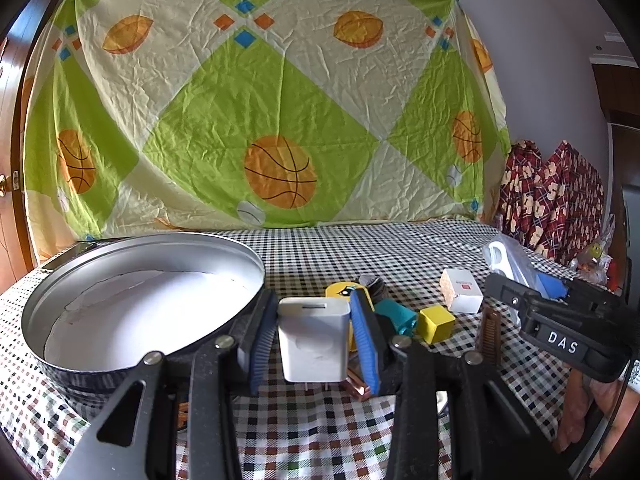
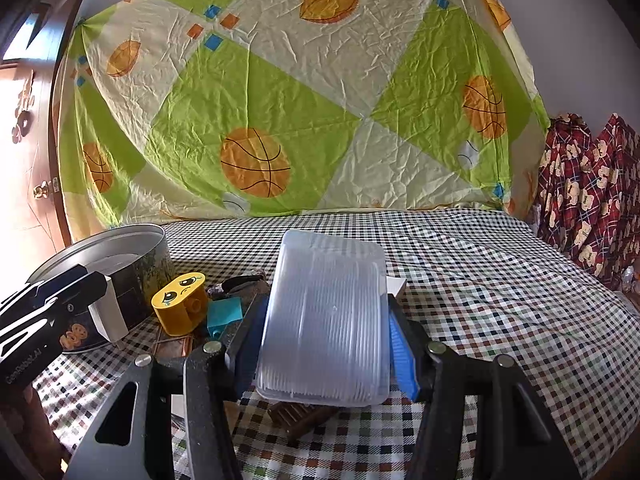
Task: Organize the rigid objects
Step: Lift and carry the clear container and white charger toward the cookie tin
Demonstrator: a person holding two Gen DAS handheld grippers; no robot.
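My left gripper (image 1: 314, 340) is shut on a white plug charger (image 1: 313, 338), held above the checked cloth just right of the round metal tin (image 1: 60, 344). My right gripper (image 2: 326, 332) is shut on a clear plastic box (image 2: 326, 320) of thin white sticks, lifted off the table. On the cloth lie a yellow face block (image 2: 180, 304), a teal block (image 2: 224, 314), a yellow cube (image 1: 436, 323), a small white box (image 1: 462, 290) and a brown comb (image 1: 490, 334). The right gripper also shows in the left wrist view (image 1: 560, 312).
The tin (image 2: 152, 264) holds only white paper lining. A copper piece (image 1: 358, 384) lies under my left fingers. A hanging sheet (image 1: 260, 100) backs the table and red patterned fabric (image 2: 592, 192) sits at the right. The checked cloth (image 2: 500, 300) stretches right.
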